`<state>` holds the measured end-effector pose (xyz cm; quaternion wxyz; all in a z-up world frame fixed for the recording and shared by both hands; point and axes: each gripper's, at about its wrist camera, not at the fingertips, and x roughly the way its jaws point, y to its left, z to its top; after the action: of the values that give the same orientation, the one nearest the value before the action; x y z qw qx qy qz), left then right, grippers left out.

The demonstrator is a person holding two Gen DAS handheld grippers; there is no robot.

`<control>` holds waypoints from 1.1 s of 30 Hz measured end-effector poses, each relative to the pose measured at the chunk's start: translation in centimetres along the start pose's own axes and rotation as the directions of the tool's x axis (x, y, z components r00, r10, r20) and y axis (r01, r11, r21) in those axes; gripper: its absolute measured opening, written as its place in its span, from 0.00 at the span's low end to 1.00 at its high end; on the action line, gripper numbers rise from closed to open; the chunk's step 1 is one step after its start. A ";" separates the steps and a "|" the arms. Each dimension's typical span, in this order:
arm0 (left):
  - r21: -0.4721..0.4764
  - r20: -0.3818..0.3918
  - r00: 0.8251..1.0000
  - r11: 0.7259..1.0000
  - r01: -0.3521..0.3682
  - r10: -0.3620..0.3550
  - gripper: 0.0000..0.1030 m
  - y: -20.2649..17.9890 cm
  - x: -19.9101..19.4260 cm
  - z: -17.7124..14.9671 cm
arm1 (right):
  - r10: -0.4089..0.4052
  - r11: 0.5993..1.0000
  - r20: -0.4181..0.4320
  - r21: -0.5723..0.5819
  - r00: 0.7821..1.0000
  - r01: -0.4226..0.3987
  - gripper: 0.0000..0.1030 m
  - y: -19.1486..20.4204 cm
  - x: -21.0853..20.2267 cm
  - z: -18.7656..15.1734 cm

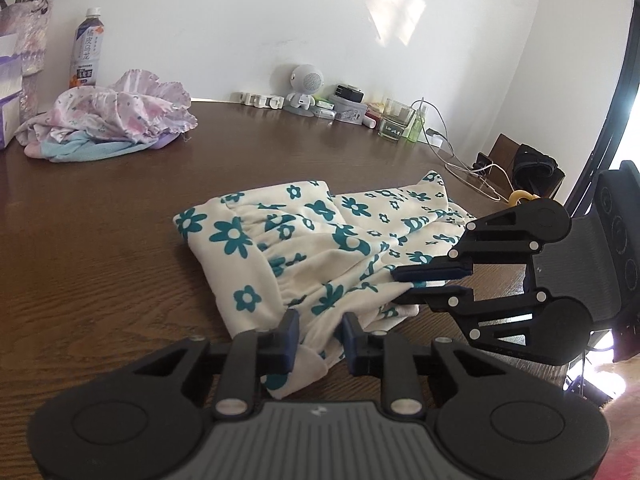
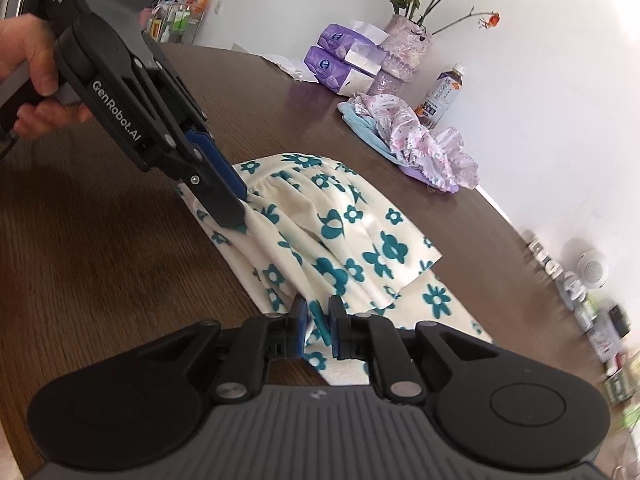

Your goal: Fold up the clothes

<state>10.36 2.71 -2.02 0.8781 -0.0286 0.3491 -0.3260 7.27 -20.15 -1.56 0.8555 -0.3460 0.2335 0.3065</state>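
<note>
Both claws are pinching the floral garment [image 1: 304, 256] lying on the table [image 1: 100, 272], left gripper [image 1: 320, 338] and right gripper [image 2: 316, 330] each clamped on an edge, so looks mid-fold, next probably lifting together.

The left claw [image 1: 318, 336] and the right claw [image 1: 402, 289] are both nipped tight on cloth (fingers nearly meeting), the left one tilted steeply down, with a bare hand [image 2: 30, 76] wrapped around its grip.
</note>
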 end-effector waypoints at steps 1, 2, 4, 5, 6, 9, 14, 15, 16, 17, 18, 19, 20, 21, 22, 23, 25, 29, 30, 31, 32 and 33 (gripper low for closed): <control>-0.002 0.000 1.000 1.000 0.001 -0.001 0.22 0.0 0.0 0.0 | -0.009 1.000 0.001 -0.012 1.000 0.009 0.09 0.1 0.1 0.1; -0.004 0.000 1.000 1.000 0.002 -0.002 0.22 0.0 0.0 0.0 | -0.023 0.999 0.005 -0.032 1.000 0.023 0.09 0.4 0.1 0.2; -0.007 0.001 1.000 1.000 0.002 -0.002 0.22 0.0 -0.1 0.0 | -0.049 0.996 0.014 -0.069 0.999 0.049 0.09 0.9 0.3 0.3; -0.007 0.001 1.000 1.000 0.001 -0.001 0.22 0.0 -0.1 -0.1 | -0.052 0.996 0.018 -0.074 0.998 0.053 0.09 1.0 0.3 0.4; -0.007 0.001 1.000 1.000 0.000 0.000 0.22 0.0 -0.1 -0.1 | -0.046 0.997 0.015 -0.067 0.999 0.047 0.09 0.9 0.4 0.3; -0.009 0.001 1.000 1.000 -0.002 0.002 0.22 -0.1 0.0 -0.1 | -0.019 1.000 0.014 -0.018 1.000 0.020 0.10 0.4 0.7 -0.1; -0.023 0.008 1.000 1.000 0.010 -0.010 0.22 0.0 -0.2 0.0 | 0.015 0.993 0.033 0.114 0.999 -0.019 0.10 -0.6 0.6 -0.6; -0.023 0.010 1.000 1.000 0.013 -0.013 0.23 0.0 -0.3 0.0 | 0.018 0.991 0.037 0.135 0.999 -0.023 0.10 -0.8 0.6 -0.7; -0.021 0.021 1.000 1.000 0.016 -0.016 0.23 -0.1 -0.5 0.1 | 0.020 0.988 0.042 0.155 0.999 -0.027 0.10 -1.0 0.6 -0.8; -0.018 0.036 0.999 1.000 0.019 -0.019 0.23 -0.2 -0.8 0.3 | 0.018 0.986 0.046 0.165 0.999 -0.025 0.10 -1.0 0.5 -1.0; -0.015 0.051 0.998 1.000 0.022 -0.021 0.23 -0.3 -1.1 0.4 | 0.014 0.985 0.048 0.172 0.999 -0.022 0.10 -0.9 0.5 -1.1; -0.015 0.074 0.997 1.000 0.023 -0.022 0.23 -0.4 -1.4 0.6 | 0.009 0.985 0.049 0.173 0.999 -0.017 0.10 -0.8 0.4 -1.1; -0.016 0.101 0.995 1.000 0.024 -0.022 0.23 -0.5 -1.7 0.9 | 0.003 0.985 0.051 0.173 0.999 -0.012 0.10 -0.7 0.4 -1.2; -0.022 0.121 0.993 1.000 0.017 -0.015 0.23 -0.5 -2.0 1.2 | -0.002 0.985 0.052 0.173 0.999 -0.007 0.10 -0.5 0.4 -1.2; -0.034 0.129 0.992 0.999 0.000 0.005 0.23 -0.4 -2.0 1.6 | -0.005 0.984 0.052 0.176 0.999 -0.004 0.10 -0.5 0.4 -1.2; -0.048 0.128 0.991 0.999 -0.024 0.030 0.22 -0.2 -1.7 1.9 | -0.008 0.984 0.051 0.180 0.999 -0.001 0.10 -0.5 0.4 -1.2; -0.073 0.117 0.990 0.995 -0.064 0.073 0.21 0.3 -1.1 2.4 | -0.013 0.983 0.050 0.185 0.999 0.003 0.10 -0.4 0.4 -1.3; -0.098 0.087 0.991 0.991 -0.094 0.103 0.17 1.2 0.4 2.3 | -0.019 0.980 0.052 0.200 0.998 0.009 0.10 -0.4 0.3 -1.3; -0.092 0.082 0.991 0.991 -0.100 0.108 0.17 1.2 0.6 2.2 | -0.021 0.979 0.053 0.204 0.998 0.010 0.10 -0.4 0.3 -1.3; -0.083 0.080 0.990 0.991 -0.106 0.112 0.17 1.1 0.7 2.1 | -0.022 0.979 0.054 0.205 0.998 0.011 0.10 -0.5 0.3 -1.3; -0.076 0.079 0.990 0.991 -0.109 0.115 0.17 1.1 0.8 2.1 | -0.023 0.979 0.055 0.204 0.998 0.011 0.10 -0.5 0.3 -1.4; -0.072 0.078 0.990 0.991 -0.111 0.117 0.17 1.1 0.9 2.1 | -0.022 0.978 0.056 0.206 0.998 0.011 0.10 -0.5 0.3 -1.4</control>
<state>12.74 2.69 -1.28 0.9075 -0.0517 0.3244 -0.2618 7.58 -21.32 -2.40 0.8956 -0.2485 0.2362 0.2835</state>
